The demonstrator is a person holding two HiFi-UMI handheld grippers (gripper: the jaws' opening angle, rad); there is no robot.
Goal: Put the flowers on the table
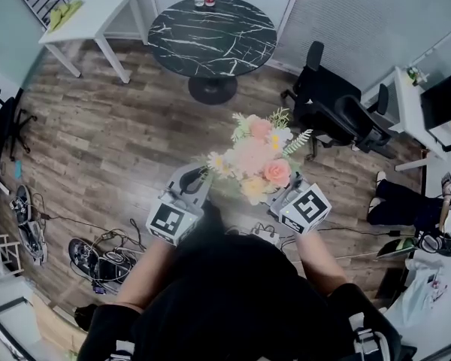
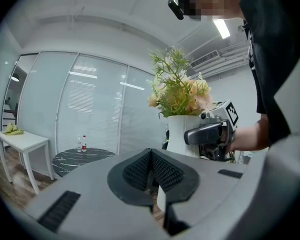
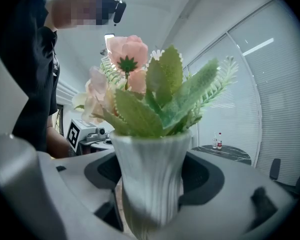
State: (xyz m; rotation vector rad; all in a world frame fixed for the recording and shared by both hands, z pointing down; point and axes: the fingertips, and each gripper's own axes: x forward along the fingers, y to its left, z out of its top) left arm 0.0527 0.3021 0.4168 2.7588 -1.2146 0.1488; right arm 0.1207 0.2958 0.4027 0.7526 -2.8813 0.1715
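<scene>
Pink and cream flowers point(image 1: 259, 156) with green fronds stand upright in a white ribbed vase point(image 3: 150, 149), clamped by the right hand-held gripper point(image 3: 152, 181), well apart from the black counter point(image 1: 210, 36).

From where I stand, the person point(image 1: 233, 299) wears a loose black short-sleeved top, and the forearms are bare below the sleeves. A small black device point(image 3: 118, 10) sits at the head. The left hand-held gripper point(image 2: 151, 174) has a smooth pale grey body with dark slotted insets, and its black ribbed pads point(image 2: 135, 171) together form a broad shield shape. The right hand-held gripper point(image 3: 152, 184) has the same pale grey shell, with a black recess around its jaws. Each carries a white cube printed with bold black square markers: the left cube point(image 1: 171, 220) and the right cube point(image 1: 307, 209)
</scene>
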